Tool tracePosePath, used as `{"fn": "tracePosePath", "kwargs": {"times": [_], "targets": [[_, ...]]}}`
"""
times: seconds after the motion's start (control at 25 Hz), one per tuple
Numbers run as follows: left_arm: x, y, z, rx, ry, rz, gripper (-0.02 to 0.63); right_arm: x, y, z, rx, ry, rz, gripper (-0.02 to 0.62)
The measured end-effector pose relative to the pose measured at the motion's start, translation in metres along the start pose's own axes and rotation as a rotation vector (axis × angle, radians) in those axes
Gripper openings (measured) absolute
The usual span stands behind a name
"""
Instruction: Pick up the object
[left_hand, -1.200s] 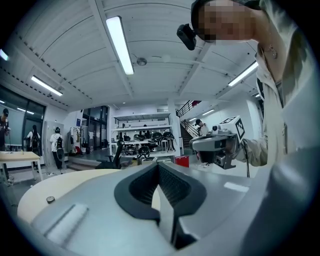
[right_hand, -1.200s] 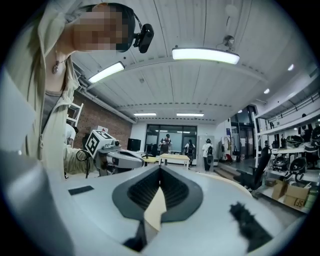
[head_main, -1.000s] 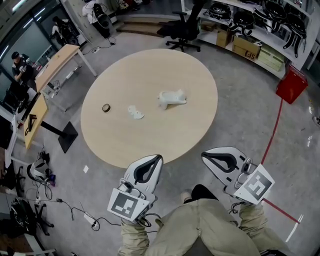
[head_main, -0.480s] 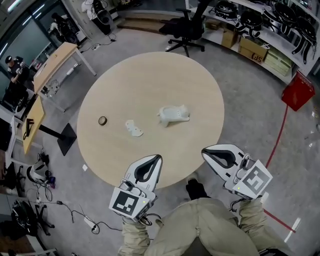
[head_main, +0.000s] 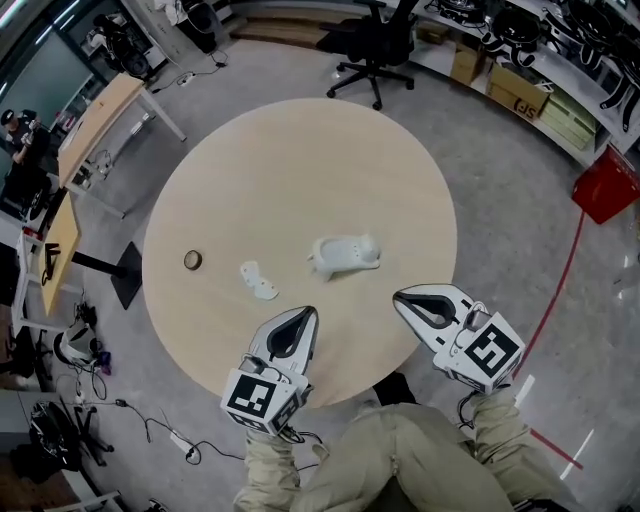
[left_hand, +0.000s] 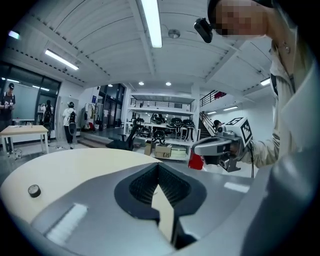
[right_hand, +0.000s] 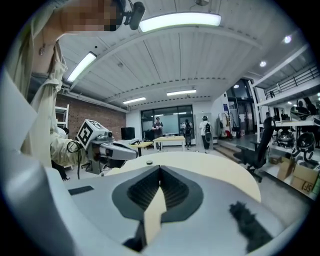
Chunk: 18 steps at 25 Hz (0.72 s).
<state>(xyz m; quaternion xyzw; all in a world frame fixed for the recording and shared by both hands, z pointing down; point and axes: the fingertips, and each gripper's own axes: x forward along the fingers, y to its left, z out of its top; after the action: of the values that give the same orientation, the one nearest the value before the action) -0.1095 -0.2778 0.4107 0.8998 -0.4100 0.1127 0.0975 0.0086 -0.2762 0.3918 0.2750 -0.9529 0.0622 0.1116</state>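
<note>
Pick-up not yet begun: white moulded object (head_main: 345, 252) lies untouched at frame centre on the round table (head_main: 400, 170); left gripper (head_main: 303, 318) and right gripper (head_main: 403, 298), jaws together and empty, hover below it.

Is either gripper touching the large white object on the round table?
No, in the head view the left gripper and right gripper sit at the near edge of the table, apart from the large white object.
</note>
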Motion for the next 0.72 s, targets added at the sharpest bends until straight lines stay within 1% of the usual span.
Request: {"fn": "tracePosePath", "kwargs": {"times": [0.16, 0.36, 0.52, 0.56, 0.64, 0.68, 0.72], "targets": [[0.023, 0.015, -0.012, -0.016, 0.037, 0.004, 0.006, 0.016, -0.022, -0.021, 0.041, 0.036, 0.007, 0.002], [0.045, 0.038, -0.025, -0.065, 0.068, 0.022, 0.006, 0.041, -0.047, -0.041, 0.084, 0.074, 0.007, 0.002], [0.060, 0.059, -0.041, -0.098, 0.102, 0.058, 0.008, 0.058, -0.067, -0.063, 0.126, 0.129, -0.025, 0.002], [0.064, 0.063, -0.048, -0.101, 0.123, 0.065, 0.017, 0.062, -0.072, -0.070, 0.135, 0.149, -0.037, 0.002], [0.076, 0.072, -0.062, -0.110, 0.174, 0.073, 0.069, 0.072, -0.082, -0.083, 0.149, 0.190, -0.048, 0.003], [0.082, 0.076, -0.068, -0.117, 0.198, 0.074, 0.101, 0.077, -0.086, -0.089, 0.158, 0.209, -0.046, 0.014], [0.088, 0.080, -0.075, -0.127, 0.220, 0.073, 0.125, 0.083, -0.089, -0.094, 0.166, 0.227, -0.043, 0.042]]}}
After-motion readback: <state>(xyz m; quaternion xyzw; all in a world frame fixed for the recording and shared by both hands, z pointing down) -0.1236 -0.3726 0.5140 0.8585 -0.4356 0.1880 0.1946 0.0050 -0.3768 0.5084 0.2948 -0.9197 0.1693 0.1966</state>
